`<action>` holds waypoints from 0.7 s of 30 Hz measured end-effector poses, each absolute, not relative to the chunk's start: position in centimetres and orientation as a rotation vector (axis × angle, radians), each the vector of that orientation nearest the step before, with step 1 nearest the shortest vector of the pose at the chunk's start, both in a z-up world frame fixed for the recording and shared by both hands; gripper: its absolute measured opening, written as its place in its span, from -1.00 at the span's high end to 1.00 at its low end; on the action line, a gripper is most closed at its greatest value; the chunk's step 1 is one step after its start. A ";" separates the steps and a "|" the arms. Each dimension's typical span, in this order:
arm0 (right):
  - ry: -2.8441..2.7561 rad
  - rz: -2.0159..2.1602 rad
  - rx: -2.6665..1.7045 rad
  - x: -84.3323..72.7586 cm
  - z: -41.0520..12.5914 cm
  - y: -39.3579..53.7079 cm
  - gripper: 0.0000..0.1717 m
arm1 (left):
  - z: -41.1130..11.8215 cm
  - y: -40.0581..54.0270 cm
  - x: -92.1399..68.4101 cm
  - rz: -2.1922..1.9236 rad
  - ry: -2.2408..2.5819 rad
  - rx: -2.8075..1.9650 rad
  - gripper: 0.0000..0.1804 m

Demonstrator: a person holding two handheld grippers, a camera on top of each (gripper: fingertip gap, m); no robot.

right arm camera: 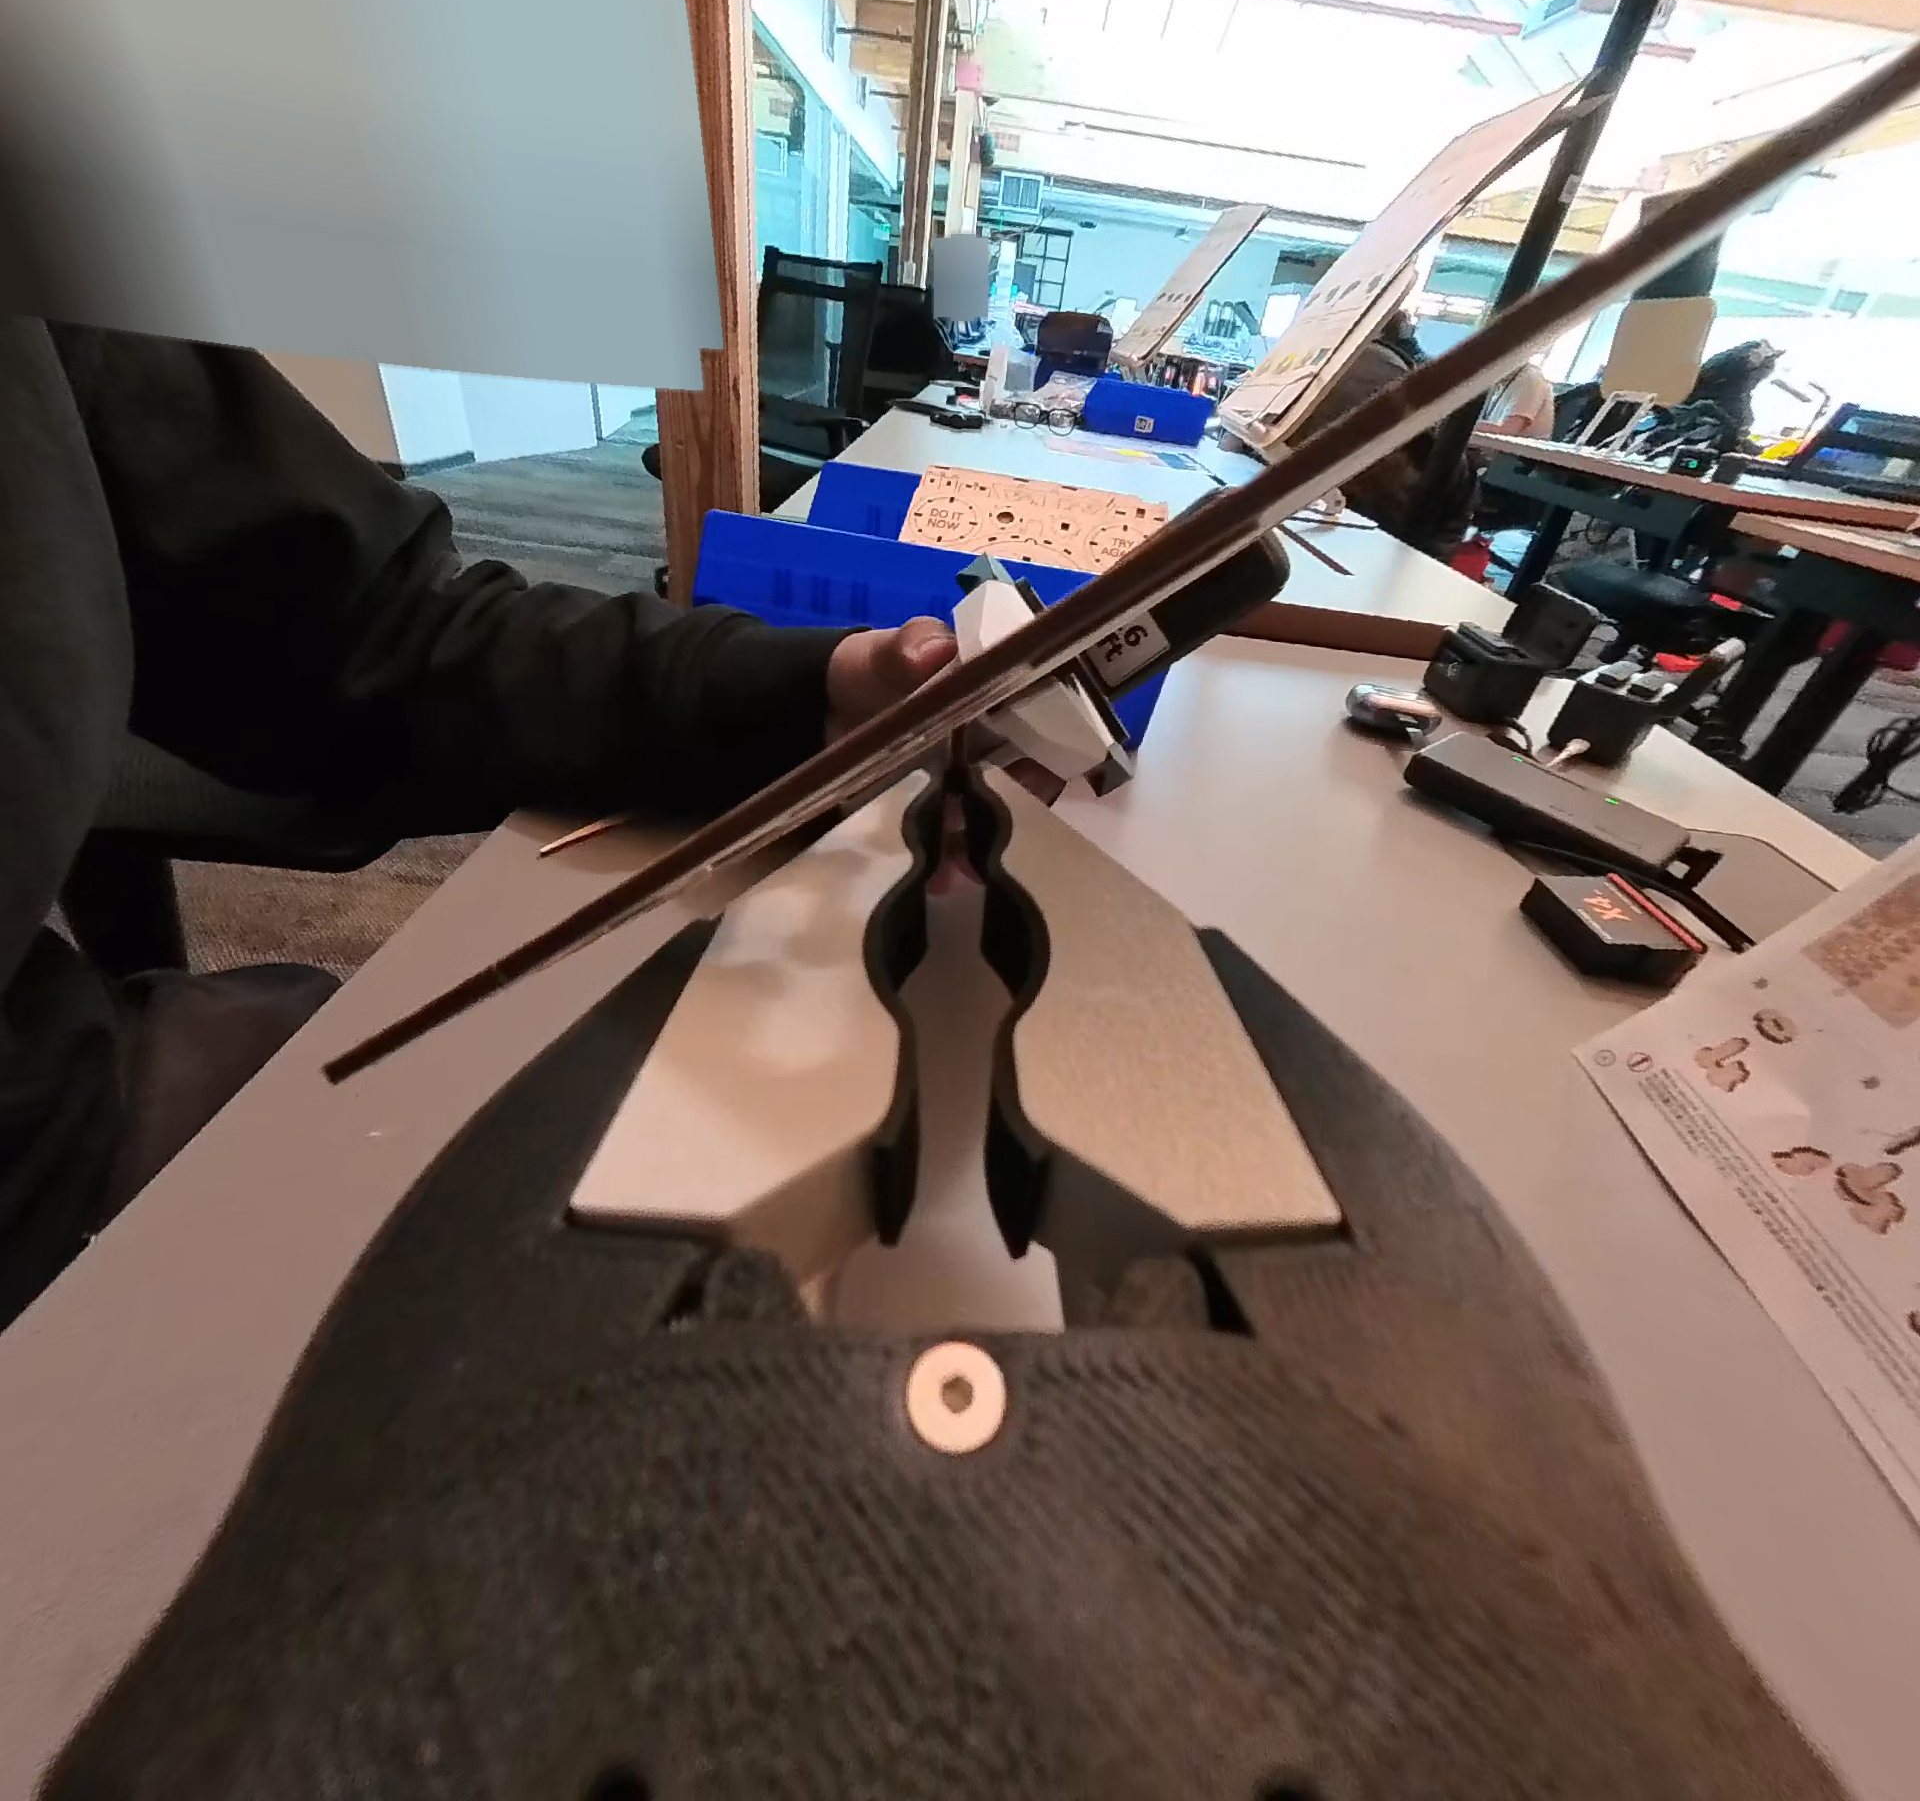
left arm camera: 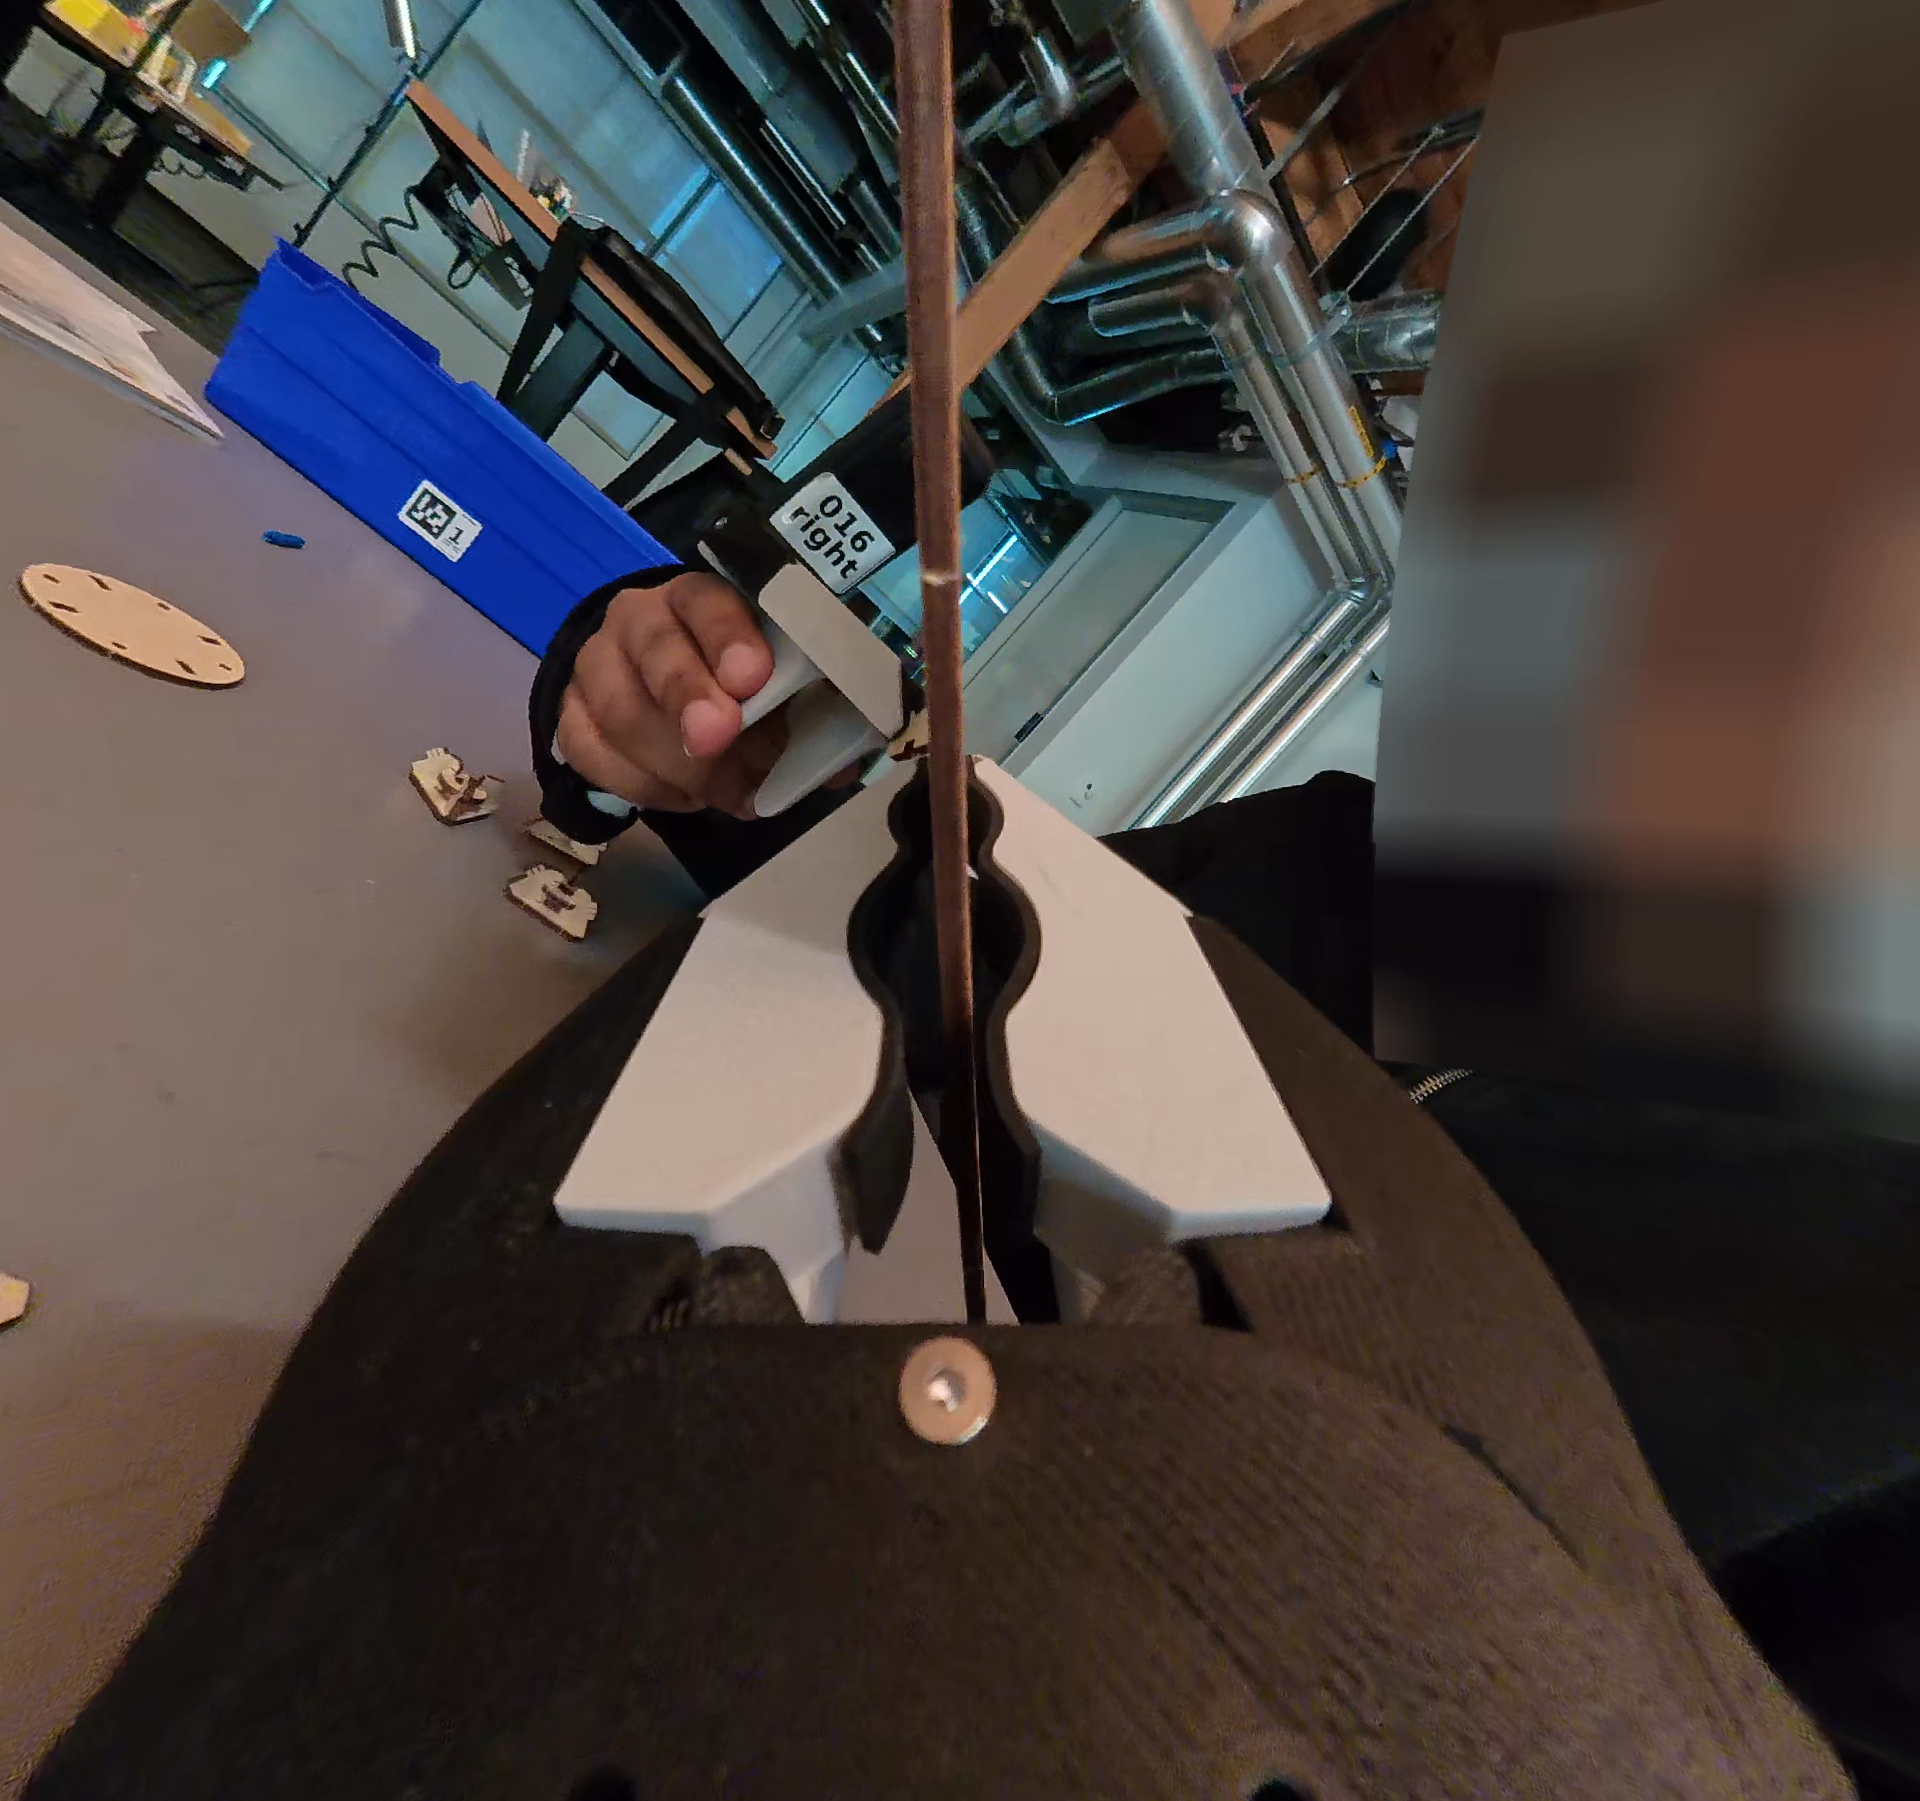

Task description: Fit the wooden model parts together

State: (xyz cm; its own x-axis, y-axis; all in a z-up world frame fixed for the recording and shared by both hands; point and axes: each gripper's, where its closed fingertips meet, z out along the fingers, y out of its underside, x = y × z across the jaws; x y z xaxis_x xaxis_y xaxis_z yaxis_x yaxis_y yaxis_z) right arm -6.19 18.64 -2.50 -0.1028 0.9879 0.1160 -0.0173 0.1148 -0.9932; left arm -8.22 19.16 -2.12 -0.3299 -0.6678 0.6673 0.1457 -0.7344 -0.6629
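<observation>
**Both claws clenched on thin wood**

Your left claw (left arm camera: 940,816) is clenched on a thin wooden sheet (left arm camera: 928,297), seen edge-on from its own camera: the dark, burnt-looking edge runs straight up between the two white fingers (left arm camera: 1101,972) and out of the top of the view. The black pads close against it from both sides near the tips.

Your right claw (right arm camera: 956,801) is also clenched. Its tips meet right at the underside of the same sheet (right arm camera: 1039,629), which crosses its view as a long slanted edge from lower left to upper right. From the left camera you can see a small pale wooden piece with dark cut-outs (left arm camera: 906,738) pinched at those tips, touching the sheet's edge. Your right hand (left arm camera: 655,702) wraps the handle just behind it.

The sheet is held in the air above the grey table (left arm camera: 260,972), between the two claws, not resting on anything.

On the table to the left lie a round wooden disc with slots (left arm camera: 132,624), three small laser-cut wooden pieces (left arm camera: 488,842) close together, and a blue bin (left arm camera: 416,463) behind them. In the right camera, a printed paper sheet (right arm camera: 1787,1159) lies at the right edge, and a black box (right arm camera: 1608,930), a dark flat device with green lights (right arm camera: 1538,801) and chargers sit farther back. A second blue bin (right arm camera: 810,556) holds a pale cut-out board (right arm camera: 1029,520).
</observation>
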 end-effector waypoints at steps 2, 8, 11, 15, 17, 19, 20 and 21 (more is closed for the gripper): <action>-1.321 1.207 -1.066 -6.2 -2.5 18.8 0.99 | -2.1 19.2 -8.2 -2.103 0.675 -1.400 1.00; -1.300 1.192 -1.059 -6.2 -2.5 19.0 0.99 | -2.1 19.4 -8.3 -2.103 0.659 -1.410 1.00; -1.285 1.192 -1.053 -6.2 -2.4 19.1 0.98 | -2.1 19.3 -8.2 -2.111 0.655 -1.409 0.99; -1.253 1.229 -1.025 -6.0 -1.8 18.9 0.98 | -2.1 19.1 -8.1 -2.129 0.662 -1.408 0.99; -1.243 1.241 -1.018 -5.9 -1.7 18.9 0.97 | -2.1 19.0 -8.0 -2.133 0.664 -1.407 0.99; -1.236 1.249 -1.011 -5.9 -1.6 18.9 0.97 | -2.1 18.9 -8.0 -2.139 0.668 -1.404 0.99; -1.229 1.257 -1.005 -5.9 -1.5 18.8 0.97 | -2.0 18.9 -8.0 -2.144 0.667 -1.399 0.99; -1.221 1.268 -0.999 -5.9 -1.4 18.7 0.97 | -2.0 18.9 -8.0 -2.148 0.666 -1.397 0.99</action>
State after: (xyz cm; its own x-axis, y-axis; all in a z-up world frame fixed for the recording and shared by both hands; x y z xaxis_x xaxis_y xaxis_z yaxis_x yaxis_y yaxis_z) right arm -5.87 18.73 -1.38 -0.0881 0.9913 0.0978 -0.1354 0.0853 -0.9871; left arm -8.03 18.86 -1.97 -0.3568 -0.6348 0.6854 0.1355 -0.7610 -0.6344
